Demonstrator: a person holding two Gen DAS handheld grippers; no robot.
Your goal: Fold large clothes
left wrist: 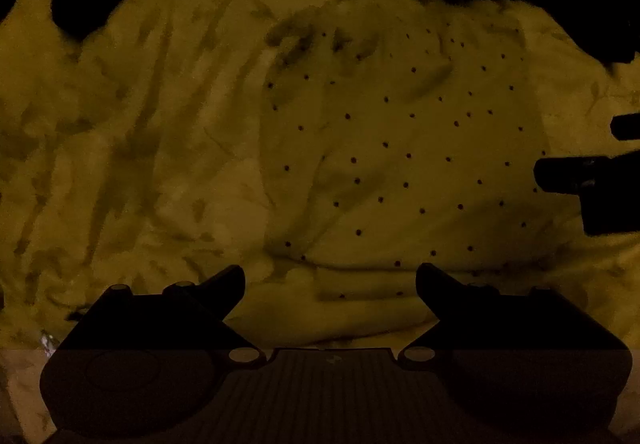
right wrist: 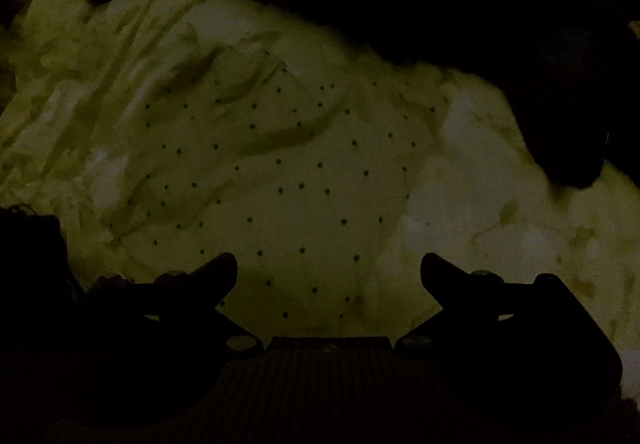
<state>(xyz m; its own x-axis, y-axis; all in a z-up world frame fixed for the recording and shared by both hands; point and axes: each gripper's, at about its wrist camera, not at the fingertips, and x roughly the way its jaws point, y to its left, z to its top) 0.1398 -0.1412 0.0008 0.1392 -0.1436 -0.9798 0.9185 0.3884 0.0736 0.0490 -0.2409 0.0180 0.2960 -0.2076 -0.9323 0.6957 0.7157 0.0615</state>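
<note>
The scene is very dim. A pale garment with small dark dots lies folded on a wrinkled pale cloth; it also shows in the right wrist view. My left gripper is open and empty, just short of the garment's near edge. My right gripper is open and empty over the garment's near part. The right gripper's dark fingers show at the right edge of the left wrist view, beside the garment.
The wrinkled pale cloth with a faint leafy print covers the surface all around. A large dark mass lies along the far side and upper right; I cannot tell what it is.
</note>
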